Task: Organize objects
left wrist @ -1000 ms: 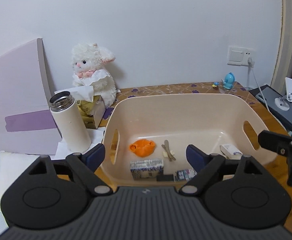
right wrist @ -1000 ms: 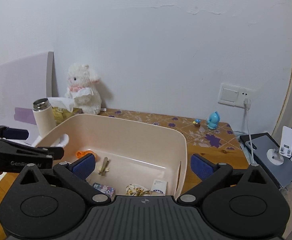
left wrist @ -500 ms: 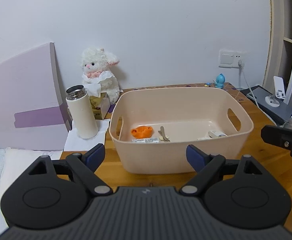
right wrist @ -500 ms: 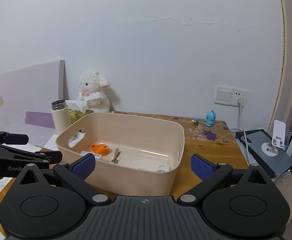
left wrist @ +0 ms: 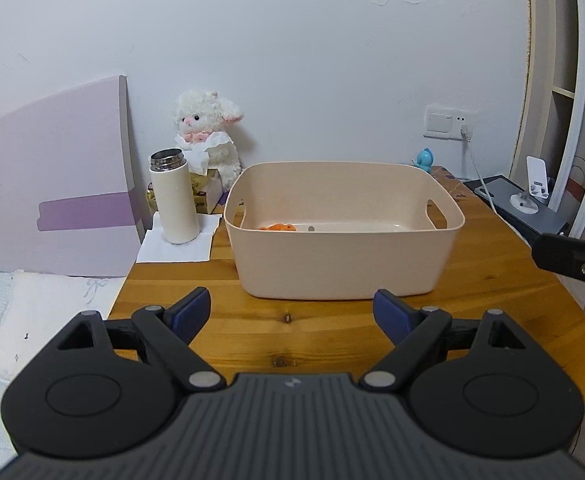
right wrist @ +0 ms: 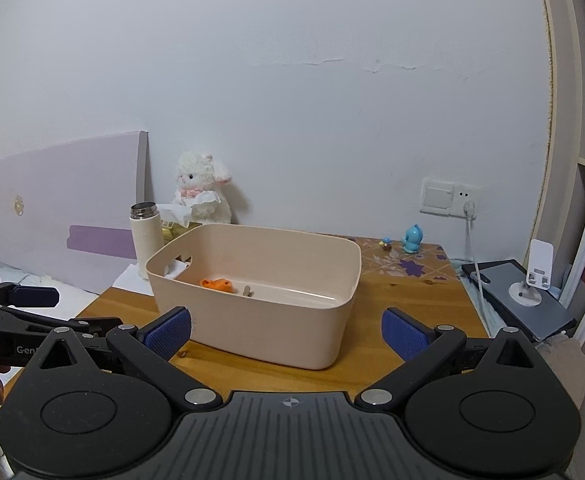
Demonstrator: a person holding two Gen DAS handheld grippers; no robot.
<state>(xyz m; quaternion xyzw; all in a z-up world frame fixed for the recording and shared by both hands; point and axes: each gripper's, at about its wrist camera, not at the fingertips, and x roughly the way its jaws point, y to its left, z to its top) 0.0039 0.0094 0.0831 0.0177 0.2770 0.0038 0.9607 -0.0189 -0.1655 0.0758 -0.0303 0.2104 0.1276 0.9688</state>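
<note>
A beige plastic basket (left wrist: 344, 264) stands on the wooden table (left wrist: 292, 328); it also shows in the right wrist view (right wrist: 260, 320). Inside I see an orange toy (left wrist: 278, 227) and the tip of a small stick (right wrist: 246, 291); its other contents are hidden by the front wall. My left gripper (left wrist: 292, 312) is open and empty, held back over the table's front edge. My right gripper (right wrist: 286, 332) is open and empty, in front of the basket's right corner. The left gripper shows at the left of the right wrist view (right wrist: 32, 312).
A white thermos (left wrist: 174, 196) stands on a napkin left of the basket, with a tissue box and a white plush lamb (left wrist: 206, 140) behind. A blue figurine (left wrist: 426, 159) sits at the back right. A phone stand and tablet (left wrist: 530, 200) lie right. A bed (left wrist: 32, 312) is left.
Both grippers have pulled back and down from above the basket. The basket now looks farther away and its contents are mostly hidden behind its wall. Both stay open.
</note>
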